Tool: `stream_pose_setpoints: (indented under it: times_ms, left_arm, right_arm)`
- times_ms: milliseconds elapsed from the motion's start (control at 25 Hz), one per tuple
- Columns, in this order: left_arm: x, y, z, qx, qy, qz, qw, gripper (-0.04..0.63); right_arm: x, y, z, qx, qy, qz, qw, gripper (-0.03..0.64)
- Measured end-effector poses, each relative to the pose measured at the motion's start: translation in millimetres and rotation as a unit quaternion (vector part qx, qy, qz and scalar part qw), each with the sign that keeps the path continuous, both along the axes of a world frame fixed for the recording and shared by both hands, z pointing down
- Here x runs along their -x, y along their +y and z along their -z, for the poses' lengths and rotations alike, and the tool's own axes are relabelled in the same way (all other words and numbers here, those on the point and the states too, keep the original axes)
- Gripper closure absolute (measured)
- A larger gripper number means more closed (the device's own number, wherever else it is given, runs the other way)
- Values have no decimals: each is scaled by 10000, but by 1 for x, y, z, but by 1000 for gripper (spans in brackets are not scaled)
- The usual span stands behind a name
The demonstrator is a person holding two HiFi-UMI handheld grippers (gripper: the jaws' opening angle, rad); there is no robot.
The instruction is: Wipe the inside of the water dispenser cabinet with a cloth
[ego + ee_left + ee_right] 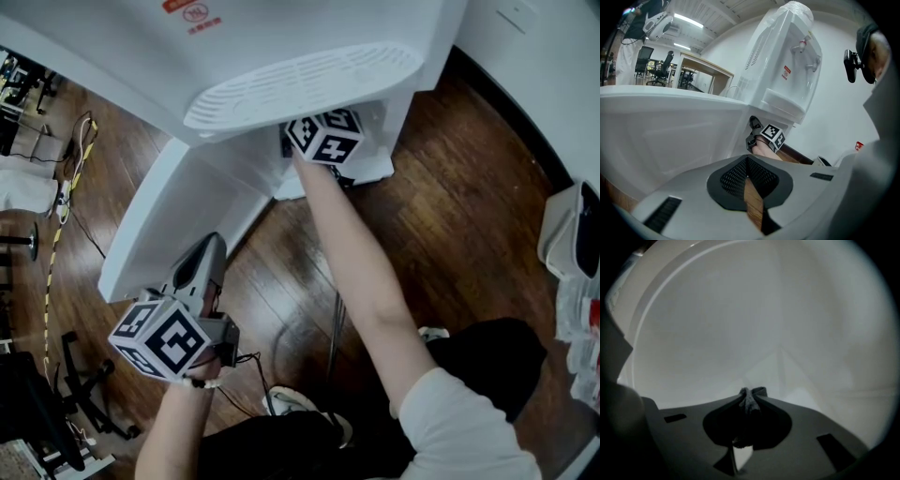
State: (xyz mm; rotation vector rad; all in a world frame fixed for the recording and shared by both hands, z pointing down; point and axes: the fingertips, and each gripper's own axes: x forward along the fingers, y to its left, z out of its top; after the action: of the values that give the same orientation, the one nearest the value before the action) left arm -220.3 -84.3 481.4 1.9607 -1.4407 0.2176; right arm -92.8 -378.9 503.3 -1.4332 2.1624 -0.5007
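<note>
The white water dispenser point(300, 56) stands ahead, and its lower cabinet door point(159, 216) is swung open to the left. My right arm reaches into the cabinet. Only the right gripper's marker cube point(323, 136) shows below the drip tray; the jaws are hidden inside. In the right gripper view my right gripper point(749, 397) is shut on a dark grey cloth point(750, 402), close to the pale inner cabinet wall point(754, 319). My left gripper point(208, 251) hangs shut and empty beside the door's lower edge. Its jaws point(746, 160) meet at the tips with floor showing behind.
Dark wooden floor point(450, 187) surrounds the dispenser. A white bin point(567, 225) stands at the right edge. Cables point(70, 187) and a chair base point(84, 394) lie at the left. My shoe point(295, 403) and a thin metal rod point(335, 337) are near my legs.
</note>
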Motion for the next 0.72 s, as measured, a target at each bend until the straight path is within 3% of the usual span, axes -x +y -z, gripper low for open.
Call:
stream_pose_setpoints:
  times_ms: [160, 320, 720]
  left_arm:
    - [1, 0, -1, 23, -14, 18, 10000, 609]
    - [0, 0, 0, 13, -4, 18, 10000, 609]
    - [3, 2, 3, -1, 3, 48, 10000, 609]
  right_arm:
    - [3, -3, -7, 158, -1, 20, 9999, 584]
    - [-1, -10, -61, 1018, 50, -70, 9948, 584]
    - [-16, -10, -161, 2760, 291, -290, 9603, 583]
